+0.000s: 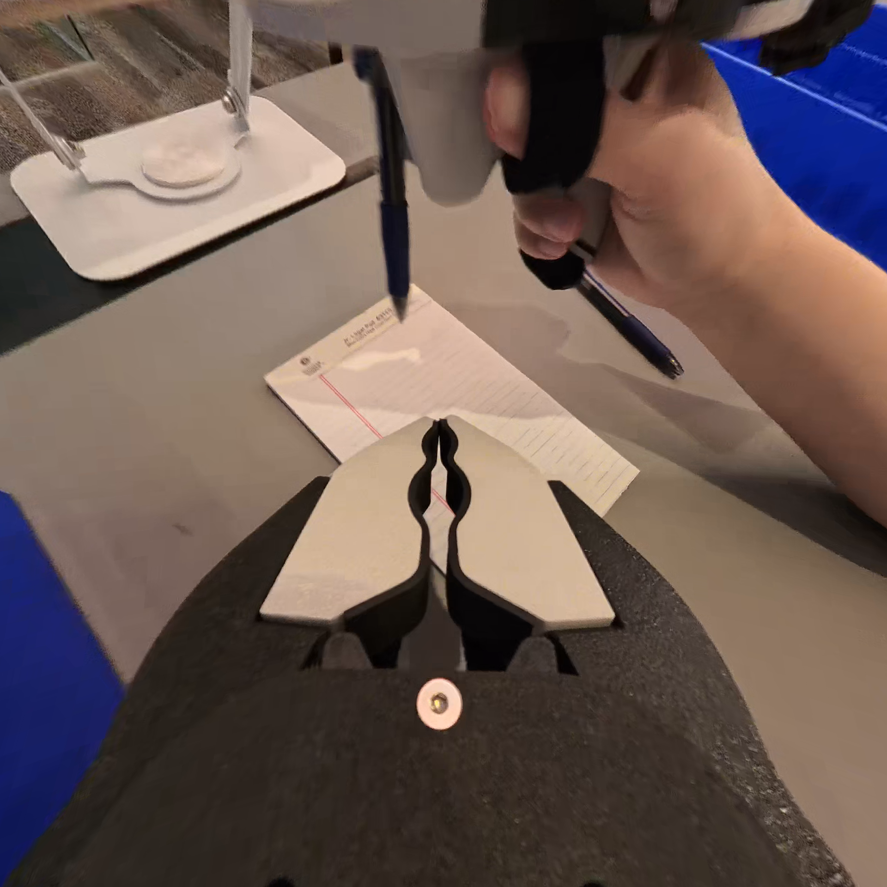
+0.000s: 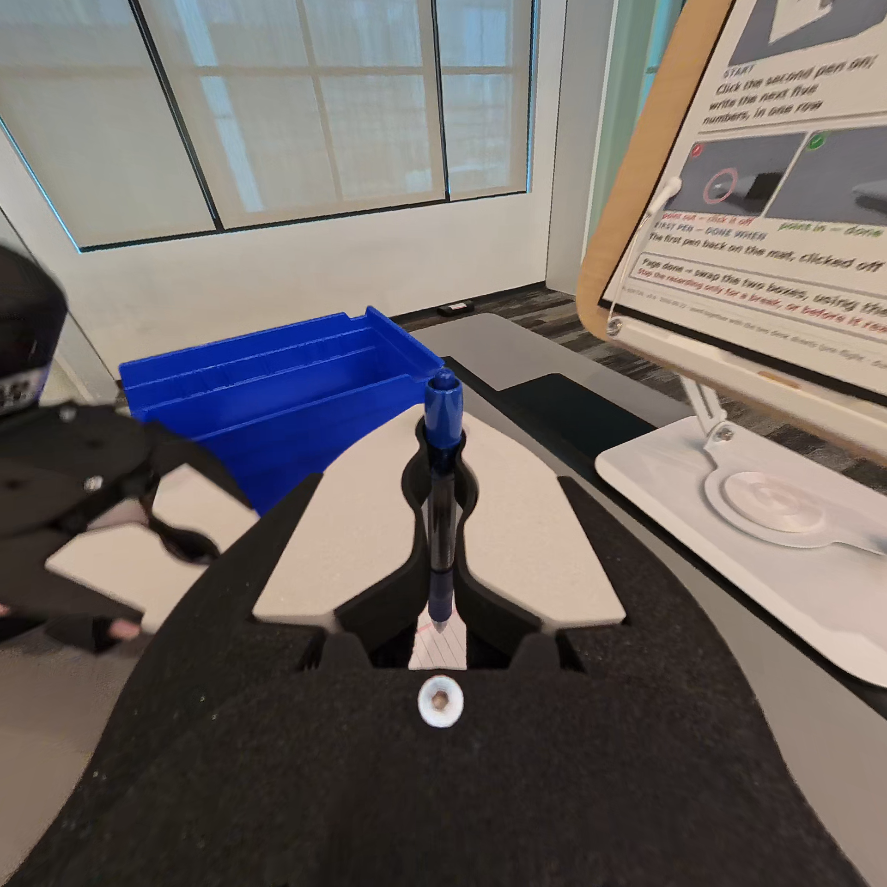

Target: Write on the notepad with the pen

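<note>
A white lined notepad point(image 1: 422, 379) with a red margin line lies on the grey table. My right gripper point(image 2: 441, 425) is shut on a blue and black pen point(image 2: 441, 509) and holds it upright, tip down. In the left wrist view the pen point(image 1: 393, 201) has its tip at the pad's top header strip. A strip of the pad point(image 2: 437, 650) shows below the tip in the right wrist view. My left gripper point(image 1: 440, 423) is shut and empty, with its tips over the pad's lower half. I cannot tell if it touches the paper.
A second blue pen point(image 1: 633, 331) lies on the table right of the pad, under the person's hand point(image 1: 672, 201). A white stand base point(image 1: 177, 187) with an instruction board point(image 2: 768, 192) stands behind the pad. A blue bin point(image 2: 269, 398) sits at the side. There is about 12 cm between the tips of the two grippers.
</note>
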{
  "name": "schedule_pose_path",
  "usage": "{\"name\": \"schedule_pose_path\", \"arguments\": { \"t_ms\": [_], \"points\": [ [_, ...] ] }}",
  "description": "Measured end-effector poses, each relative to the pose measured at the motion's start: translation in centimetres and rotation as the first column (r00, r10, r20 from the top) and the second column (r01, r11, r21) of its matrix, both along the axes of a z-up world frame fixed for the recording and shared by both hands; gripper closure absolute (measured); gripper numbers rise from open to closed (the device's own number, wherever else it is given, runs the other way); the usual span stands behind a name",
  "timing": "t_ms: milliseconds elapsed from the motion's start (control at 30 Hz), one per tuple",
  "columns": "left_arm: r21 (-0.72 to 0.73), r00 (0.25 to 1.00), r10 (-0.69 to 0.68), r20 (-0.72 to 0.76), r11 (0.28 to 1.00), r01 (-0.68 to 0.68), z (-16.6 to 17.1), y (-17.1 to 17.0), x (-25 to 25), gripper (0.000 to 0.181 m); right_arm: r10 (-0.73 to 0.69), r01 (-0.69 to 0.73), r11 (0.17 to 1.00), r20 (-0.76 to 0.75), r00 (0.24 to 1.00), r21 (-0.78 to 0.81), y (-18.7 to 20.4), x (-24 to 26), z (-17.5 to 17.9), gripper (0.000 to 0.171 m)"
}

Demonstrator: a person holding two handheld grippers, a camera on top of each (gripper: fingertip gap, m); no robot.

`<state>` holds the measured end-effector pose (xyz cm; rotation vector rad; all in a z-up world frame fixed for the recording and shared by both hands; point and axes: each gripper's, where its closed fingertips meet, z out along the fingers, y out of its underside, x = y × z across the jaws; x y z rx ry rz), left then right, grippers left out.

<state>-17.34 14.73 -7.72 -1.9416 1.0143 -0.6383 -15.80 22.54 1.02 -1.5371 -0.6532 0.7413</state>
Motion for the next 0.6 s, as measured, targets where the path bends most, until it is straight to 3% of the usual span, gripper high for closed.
{"name": "schedule_pose_path", "arguments": {
  "t_ms": [133,233,333,400,600],
  "points": [
    [0.026,0.989,0.047,-0.138,0.999,-0.044,1.7,4.8,-0.4,0.181,-0.024,0.022,0.999,0.061,0.998,0.033,-0.5,2.2,1.4,0.167],
    [-0.006,0.983,0.102,-0.152,0.995,-0.105,-0.5,7.9,0.5,0.181,-0.037,0.035,0.998,0.035,0.999,0.045,-1.4,3.8,3.1,0.167],
    [-0.087,0.985,0.093,-0.145,0.991,-0.106,-4.1,8.9,1.7,0.181,-0.032,0.032,0.997,-0.004,0.999,0.074,-2.9,4.5,4.8,0.167],
    [-0.082,0.963,0.071,-0.261,0.992,-0.096,-6.8,8.8,1.4,0.18,-0.015,0.016,0.996,-0.015,1.0,0.084,-3.8,4.5,5.3,0.167],
    [-0.012,0.949,0.083,-0.304,0.996,-0.09,-7.1,8.1,1.2,0.181,0.01,-0.011,0.995,0.015,1.0,0.097,-5.2,4.6,5.6,0.167]
  ]
}}
